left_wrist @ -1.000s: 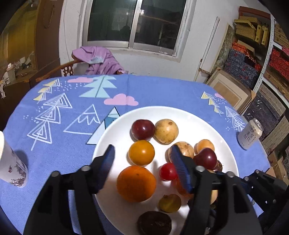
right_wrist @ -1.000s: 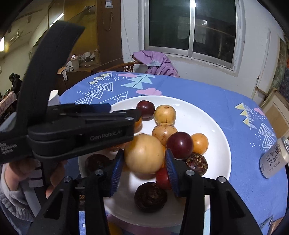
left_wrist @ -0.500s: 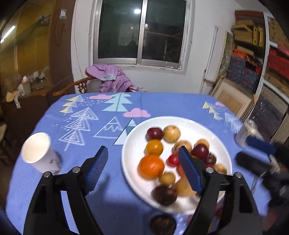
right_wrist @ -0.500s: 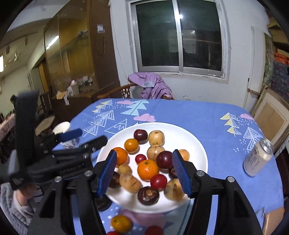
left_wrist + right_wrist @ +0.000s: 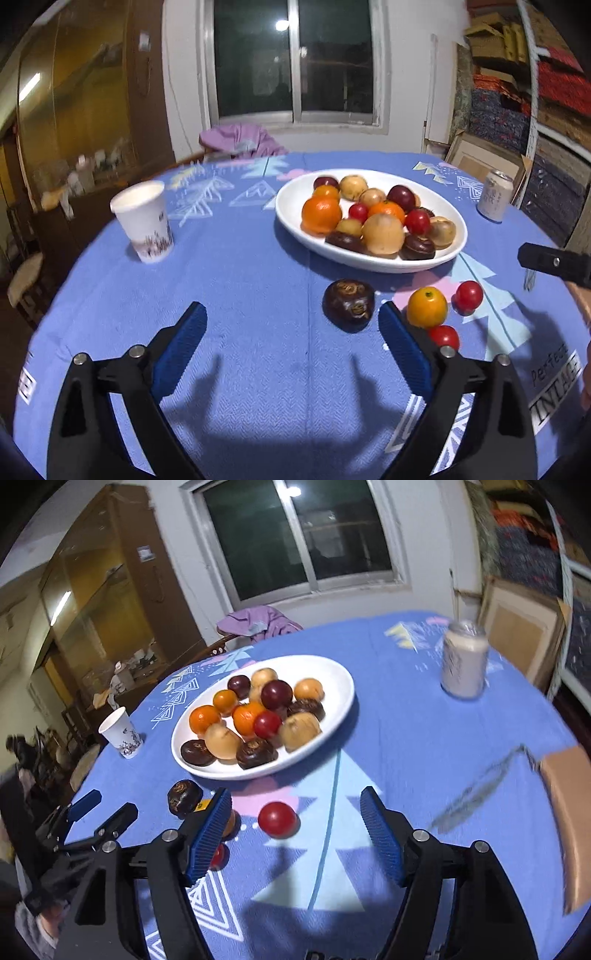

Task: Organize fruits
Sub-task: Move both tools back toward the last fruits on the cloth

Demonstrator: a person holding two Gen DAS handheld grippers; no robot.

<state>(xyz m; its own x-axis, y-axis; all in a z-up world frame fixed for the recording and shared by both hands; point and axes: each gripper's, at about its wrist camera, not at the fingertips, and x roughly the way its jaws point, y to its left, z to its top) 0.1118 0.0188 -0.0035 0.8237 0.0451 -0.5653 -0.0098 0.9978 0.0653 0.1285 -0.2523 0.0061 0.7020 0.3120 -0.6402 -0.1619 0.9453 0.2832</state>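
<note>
White and shallow, the plate (image 5: 295,216) sits toward the far right of the blue patterned tablecloth (image 5: 240,295) and holds a heap of fruit: two oranges, smaller orange and yellow-brown round fruits, dark red plums, small red tomatoes and, at its near edge, dark brown fruits. To the left of it stands a white paper cup (image 5: 142,221), upright; what is inside cannot be seen. A pale drink can (image 5: 494,199) stands upright to the right of the plate, near the table's edge.

Four fruits lie loose on the cloth just near of the plate: a dark brown fruit (image 5: 348,304), a small orange (image 5: 427,307), a red tomato (image 5: 468,297) to its right and a smaller red one (image 5: 443,336) nearer the camera.

From the left wrist view, the left gripper (image 5: 291,339) points down at the cloth, its jaws wide and opening, nothing between the blue pads; the dark brown fruit lies just beyond the right pad. From the right wrist view, the right gripper (image 5: 295,825) also angles down with jaws opening; the red tomato (image 5: 277,819) lies on the cloth between them, untouched, closer to the left pad.
</note>
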